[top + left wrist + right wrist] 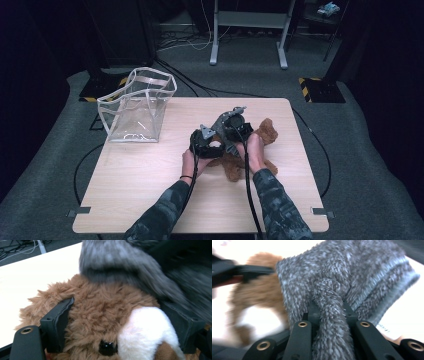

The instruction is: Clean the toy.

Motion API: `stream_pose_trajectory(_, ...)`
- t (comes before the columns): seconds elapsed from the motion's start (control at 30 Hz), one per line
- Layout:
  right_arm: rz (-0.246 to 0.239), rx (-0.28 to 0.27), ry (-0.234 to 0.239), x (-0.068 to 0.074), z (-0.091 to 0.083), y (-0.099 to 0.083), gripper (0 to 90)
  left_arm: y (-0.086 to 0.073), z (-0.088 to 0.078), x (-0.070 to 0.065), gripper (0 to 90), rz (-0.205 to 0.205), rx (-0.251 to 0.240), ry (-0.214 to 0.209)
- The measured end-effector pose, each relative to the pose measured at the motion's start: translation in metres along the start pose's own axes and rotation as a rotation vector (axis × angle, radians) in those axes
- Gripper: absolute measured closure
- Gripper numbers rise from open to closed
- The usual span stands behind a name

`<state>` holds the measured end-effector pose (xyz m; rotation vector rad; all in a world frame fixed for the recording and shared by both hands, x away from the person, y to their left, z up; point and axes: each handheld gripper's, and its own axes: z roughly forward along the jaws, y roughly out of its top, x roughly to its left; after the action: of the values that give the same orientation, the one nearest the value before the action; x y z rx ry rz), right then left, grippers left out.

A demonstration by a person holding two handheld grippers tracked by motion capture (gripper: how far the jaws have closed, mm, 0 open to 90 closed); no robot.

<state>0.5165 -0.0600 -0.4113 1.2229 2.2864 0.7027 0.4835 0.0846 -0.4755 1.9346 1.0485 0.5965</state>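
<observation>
Left gripper (120, 322) jaws clamped the toy's (100, 315) head at frame centre; right gripper (329, 315) jaws pinched the grey hat (352, 275).

A brown plush dog (100, 315) with a white muzzle and black eye lies at the bench's centre-right, toward three o'clock; a grey knitted fuzzy hat (352, 277) sits bunched at its head, twelve o'clock side.

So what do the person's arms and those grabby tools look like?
Both sleeves are dark camouflage, and the left wrist wears a thin black band. The left gripper and right gripper are black, each topped by a grey three-cornered plate and trailing a black cable. Their jaws are flat black bars with brass-ringed holes.
</observation>
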Motion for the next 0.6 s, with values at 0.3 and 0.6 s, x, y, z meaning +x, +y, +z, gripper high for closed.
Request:
stream_pose_trajectory(0.3, 0.036, 0.053, -0.158, -0.021, -0.002, 0.003, 76.2, 0.0, 0.0, -0.001, 17.3, -0.002, -0.005, 0.005)
stream_pose_trajectory(0.6, -0.036, 0.023, 0.059, 0.008, -0.003, 0.014, 75.9, -0.001, -0.001, -0.001, 17.3, -0.002, -0.004, 0.003)
